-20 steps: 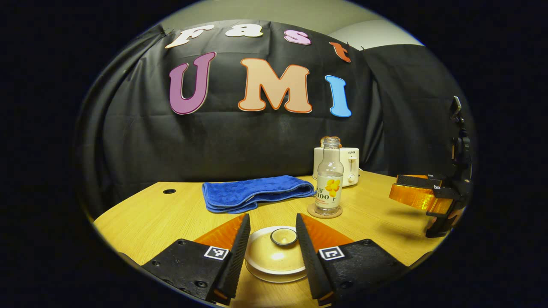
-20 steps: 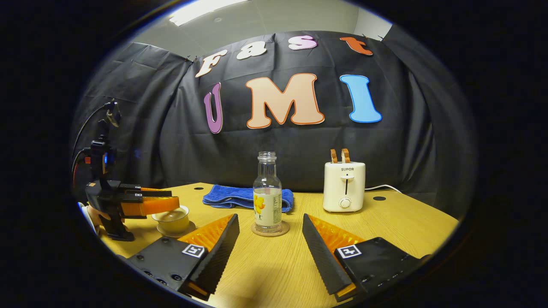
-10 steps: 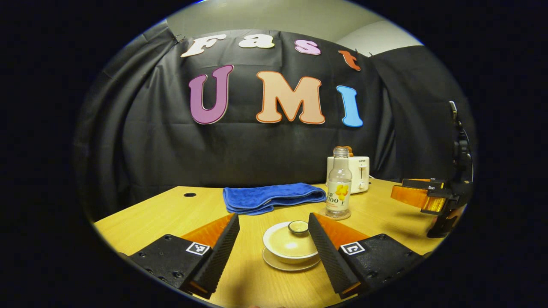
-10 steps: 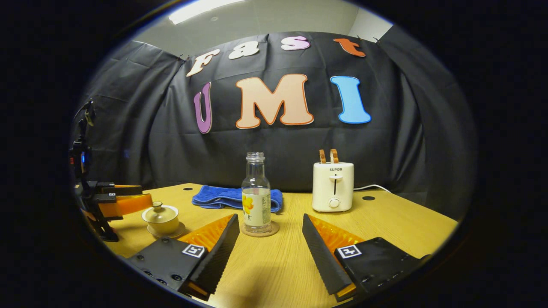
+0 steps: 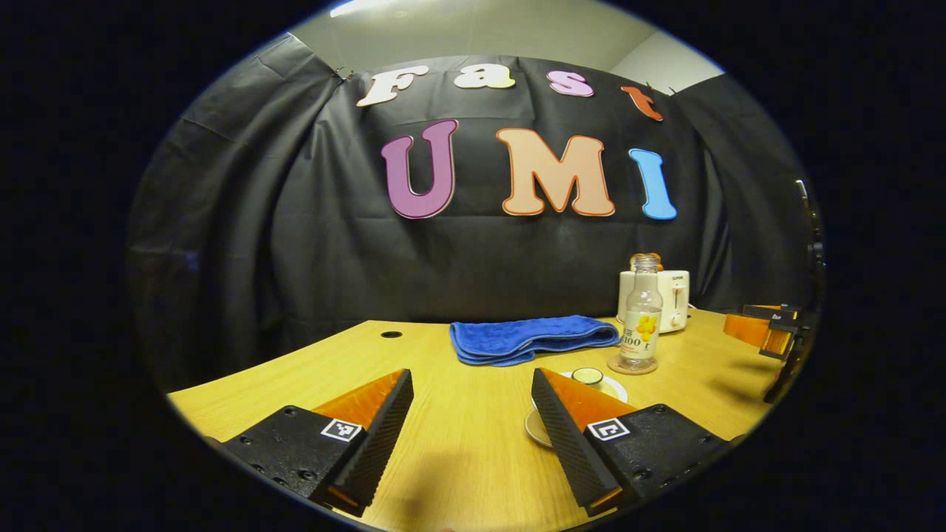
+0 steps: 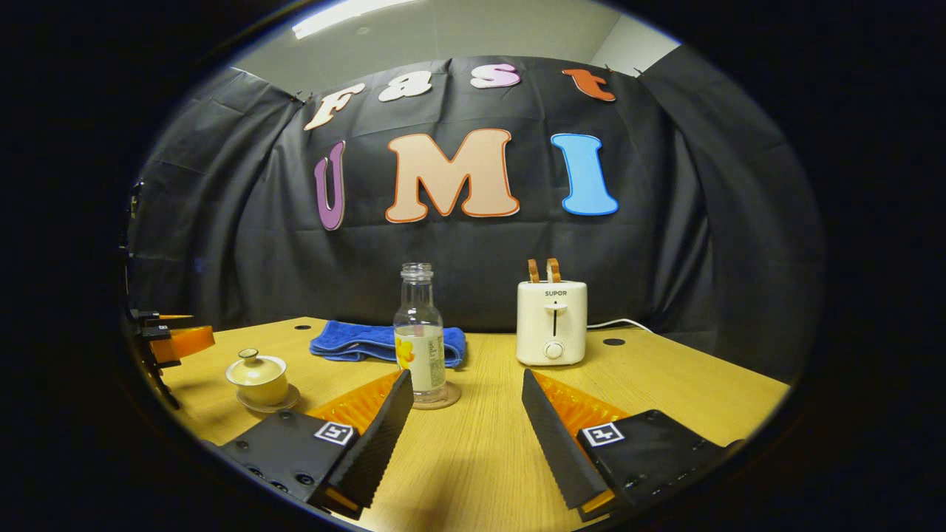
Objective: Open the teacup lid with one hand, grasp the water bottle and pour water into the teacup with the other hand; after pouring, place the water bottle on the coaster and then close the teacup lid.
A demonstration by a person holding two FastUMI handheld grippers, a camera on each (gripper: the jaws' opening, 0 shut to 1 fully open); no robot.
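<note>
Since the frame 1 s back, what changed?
The left gripper, open, drew back from the teacup and off to its left; the cup had sat between its fingers, now it lies by the right finger. The right gripper, open, swung a little right. Nothing was gripped. The lid stays on the cup, the bottle on its coaster.

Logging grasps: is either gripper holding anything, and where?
Nothing held: left gripper and right gripper both have their jaws open over bare table.

Blue towel, cream toaster, pale yellow teacup (lid matching), light woodgrain table.
</note>
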